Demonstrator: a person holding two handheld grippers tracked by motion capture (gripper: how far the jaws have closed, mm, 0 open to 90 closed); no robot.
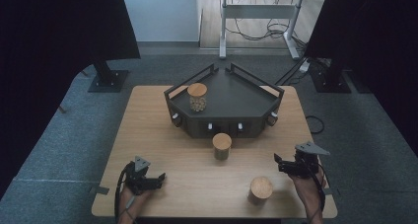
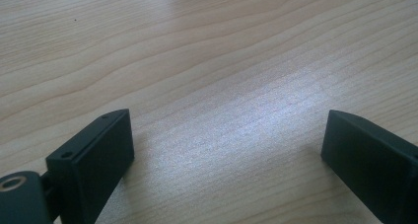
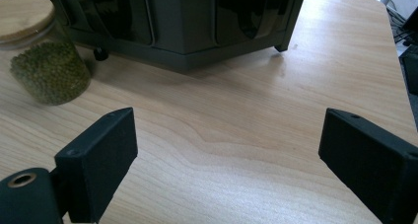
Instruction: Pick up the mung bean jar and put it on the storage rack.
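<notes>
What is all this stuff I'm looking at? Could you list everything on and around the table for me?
Light wooden table: one, pale wood, centre of the room on grey carpet.
Dark grey angular metal rack with rails and small knobs: one, at the table's far middle.
Glass jars with round wooden lids: three. One with pale contents stands on the rack's left part; one with green beans on the table just in front of the rack; one near the front edge, right of centre.
White-legged desk frame with cables: one, behind the table.
Black stands: two, at the far left and right.
Left gripper: black, open, front left.
Right gripper: black, open, front right.
</notes>
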